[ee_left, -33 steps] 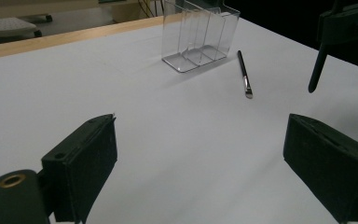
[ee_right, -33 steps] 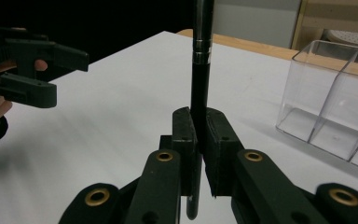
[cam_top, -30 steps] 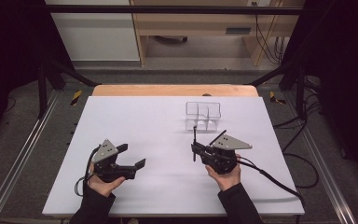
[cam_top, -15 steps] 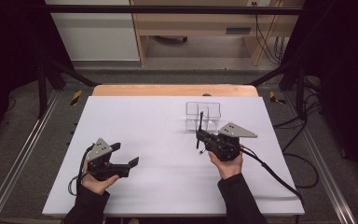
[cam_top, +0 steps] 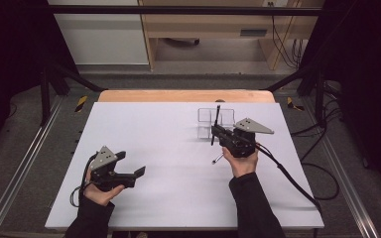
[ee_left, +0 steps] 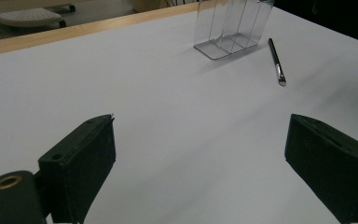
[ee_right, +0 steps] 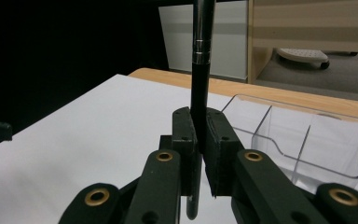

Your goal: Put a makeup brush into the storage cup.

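Stage: transfer under way, nothing stowed yet. Right gripper (cam_top: 214, 130) clamped shut on black pen (cam_top: 217, 116), upright, just in front of clear organizer (cam_top: 203, 113) near far right edge of table (cam_top: 168, 124). Same grip confirmed in right gripper view: pads (ee_right: 216, 140) pressed on pen shaft. Organizer compartments apparently empty. Second pen (cam_top: 217, 159) flat on table, nearer front edge, beside right hand. Left gripper (cam_top: 130, 163) near front left corner, jaws wide apart, holding nothing. Remaining, by judgement: insert held pen, then collect second pen.
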The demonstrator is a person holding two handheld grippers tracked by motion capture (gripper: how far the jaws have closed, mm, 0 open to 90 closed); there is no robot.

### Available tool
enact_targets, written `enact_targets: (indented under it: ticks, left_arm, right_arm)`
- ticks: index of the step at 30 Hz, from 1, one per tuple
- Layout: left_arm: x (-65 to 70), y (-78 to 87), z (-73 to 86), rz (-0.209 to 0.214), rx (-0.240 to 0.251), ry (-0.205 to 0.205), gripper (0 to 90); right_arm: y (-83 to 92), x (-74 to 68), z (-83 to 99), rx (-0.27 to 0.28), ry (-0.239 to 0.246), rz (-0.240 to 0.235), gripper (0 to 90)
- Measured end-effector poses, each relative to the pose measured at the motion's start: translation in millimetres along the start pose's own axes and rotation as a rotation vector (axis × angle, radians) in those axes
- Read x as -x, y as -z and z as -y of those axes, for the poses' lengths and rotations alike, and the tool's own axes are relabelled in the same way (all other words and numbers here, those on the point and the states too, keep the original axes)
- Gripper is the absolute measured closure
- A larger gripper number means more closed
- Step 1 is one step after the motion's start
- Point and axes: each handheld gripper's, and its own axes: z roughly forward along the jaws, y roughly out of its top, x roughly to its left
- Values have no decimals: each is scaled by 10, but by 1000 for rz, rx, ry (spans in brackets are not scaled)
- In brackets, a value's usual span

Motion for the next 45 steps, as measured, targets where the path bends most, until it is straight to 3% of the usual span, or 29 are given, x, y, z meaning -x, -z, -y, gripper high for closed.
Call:
enact_targets:
  ticks: [25,45]
  left_arm:
    - [-34,27,-26,-10,-6,-8,73]
    - [-44,29,-32,-12,-8,-8,72]
  right_arm:
    - [-309,233,-284,16,-19,103,836]
    - [-546,412,-348,26,-42,172,836]
